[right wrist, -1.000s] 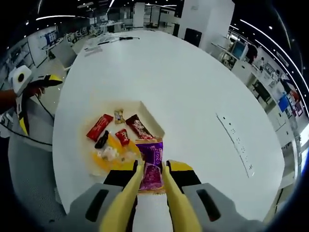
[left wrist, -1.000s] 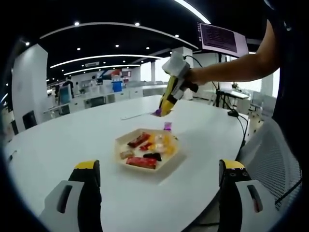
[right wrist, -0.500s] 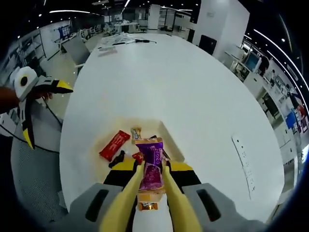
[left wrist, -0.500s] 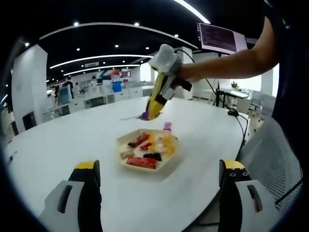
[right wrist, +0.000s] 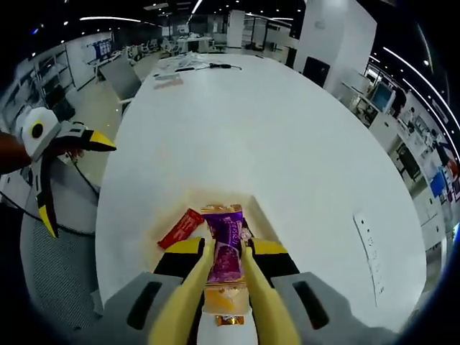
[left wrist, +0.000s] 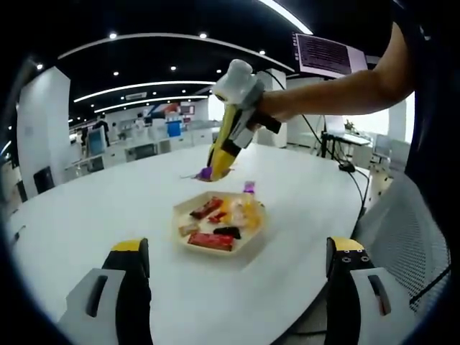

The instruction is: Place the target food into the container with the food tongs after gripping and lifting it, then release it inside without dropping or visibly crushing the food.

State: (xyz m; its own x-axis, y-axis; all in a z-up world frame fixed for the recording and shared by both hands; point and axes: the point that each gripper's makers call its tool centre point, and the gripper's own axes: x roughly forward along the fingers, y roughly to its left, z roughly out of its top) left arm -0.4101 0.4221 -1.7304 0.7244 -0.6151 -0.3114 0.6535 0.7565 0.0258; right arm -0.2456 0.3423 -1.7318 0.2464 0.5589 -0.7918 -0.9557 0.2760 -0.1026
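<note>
**Purple snack carried over the tray, not yet released**

Right claw (right wrist: 224,277), bottom centre of the right gripper view, is clamped on a purple snack packet (right wrist: 226,241). The yellow tong-like jaws press its two long sides, so the packet sticks out forward between them, its orange end toward the camera. The pack looks flat and not visibly squashed, so the grip seems light.

In the left gripper view the same claw (left wrist: 210,171) hangs at upper centre, held by a person's hand (left wrist: 277,108), tips pointing down with the purple packet (left wrist: 205,173) at the very tip. It sits above and just behind the far edge of the hexagonal tray (left wrist: 253,243), clear of the contents. My guess is it's held high so it can come in over the rim without knocking the snacks.

The tray sits mid-frame on the white tabletop (left wrist: 86,208) and holds mixed wrapped snacks, among them a red bar (left wrist: 210,241) at the near edge. A second small purple packet (left wrist: 249,187) lies on the tabletop just behind the tray. In the right gripper view the tray (right wrist: 248,203) is directly below the jaws, with a red packet (right wrist: 181,227) at lower left.

Left claw (left wrist: 237,269) stands wide, jaws far apart at the bottom corners, gripping nothing; it looks parked as a viewpoint. It also appears at the left edge of the right gripper view (right wrist: 75,176), spread wide.

Step judged: transport near done; next comes lowering into the tray and releasing.
</note>
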